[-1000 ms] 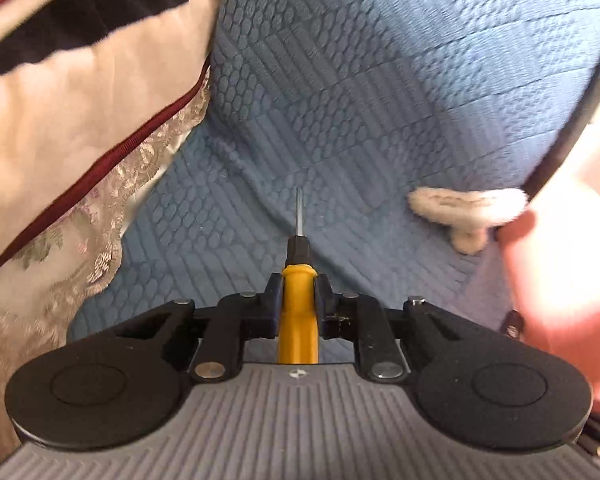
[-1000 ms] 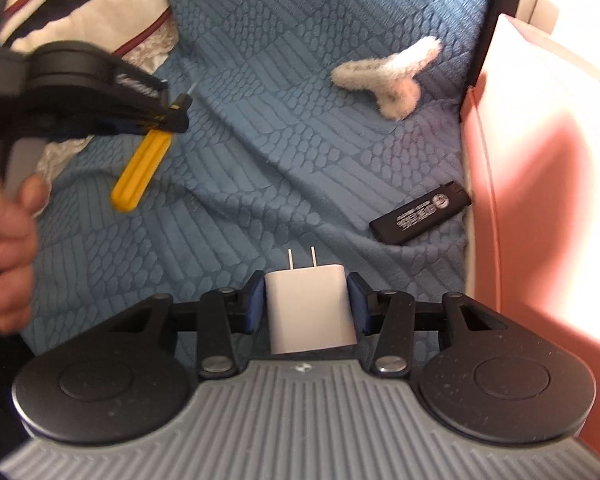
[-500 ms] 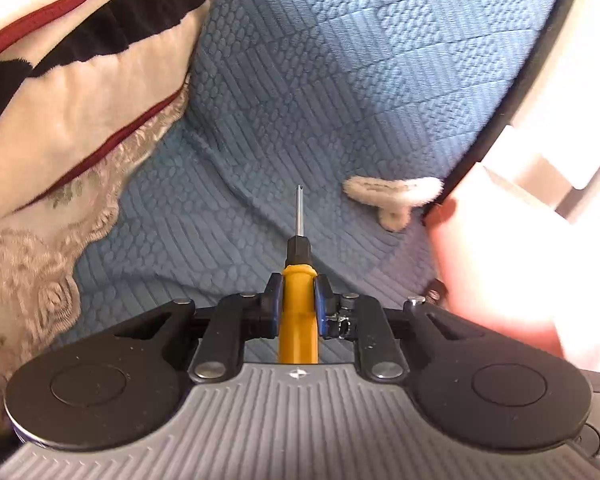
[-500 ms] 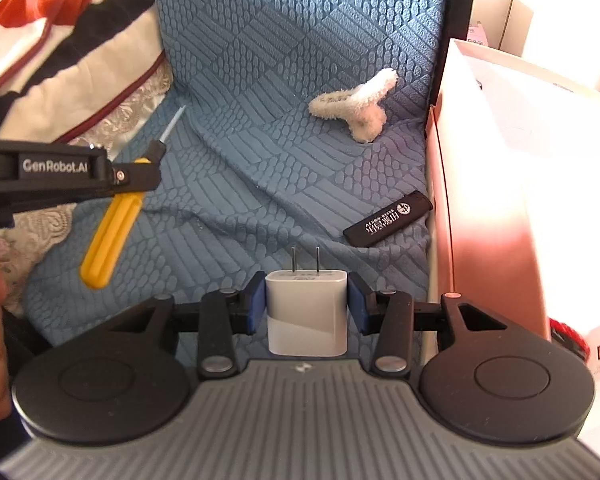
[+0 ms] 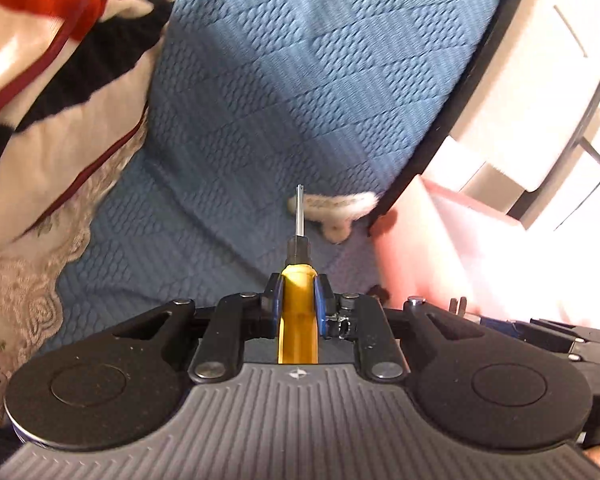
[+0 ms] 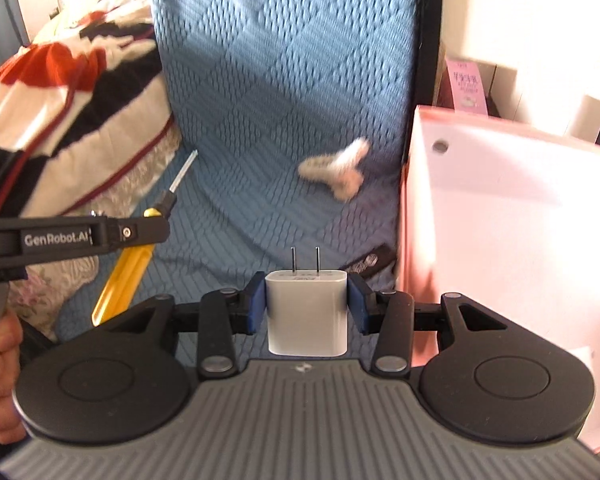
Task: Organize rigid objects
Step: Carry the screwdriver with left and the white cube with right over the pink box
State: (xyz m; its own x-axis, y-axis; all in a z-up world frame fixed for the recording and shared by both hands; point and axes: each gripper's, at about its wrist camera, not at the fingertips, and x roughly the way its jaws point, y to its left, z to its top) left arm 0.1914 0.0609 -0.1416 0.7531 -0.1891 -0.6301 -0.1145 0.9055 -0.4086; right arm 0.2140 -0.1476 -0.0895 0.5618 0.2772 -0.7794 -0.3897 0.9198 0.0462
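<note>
Right, gripping a yellow-handled screwdriver (image 5: 298, 320) in the left tool (image 5: 297, 292), pads tight on the handle, metal tip pointing ahead, up off the blue quilted cover (image 5: 280, 100). Clamped in the right tool (image 6: 306, 300): a white plug charger (image 6: 306, 320), prongs forward, likewise in the air above the cover.

Over to the edges: hemmed in on the left by a striped blanket (image 6: 60, 100), its lace border lapping onto the blue. Bounded on the right by a black frame edge (image 6: 430, 60), with a pink box (image 6: 410, 200) standing just beside it. Plenty of bare blue between blanket and frame, open right up the middle.

Lying out there on the cover: a fluffy white hair claw (image 6: 336, 168) near the frame. Nearer in, a black stick-shaped gadget (image 6: 366, 262) close against the box's side, partly hidden behind the right tool's finger.

Into the box now: open top, pale inner walls, one small round fitting high on the wall. Floor washed out by glare, so cannot tell what is inside. Behind it, a pink printed carton (image 6: 466, 84) standing upright.

From the right wrist view, a hand (image 6: 0, 380) wrapped round the left tool's grip at the left border.
</note>
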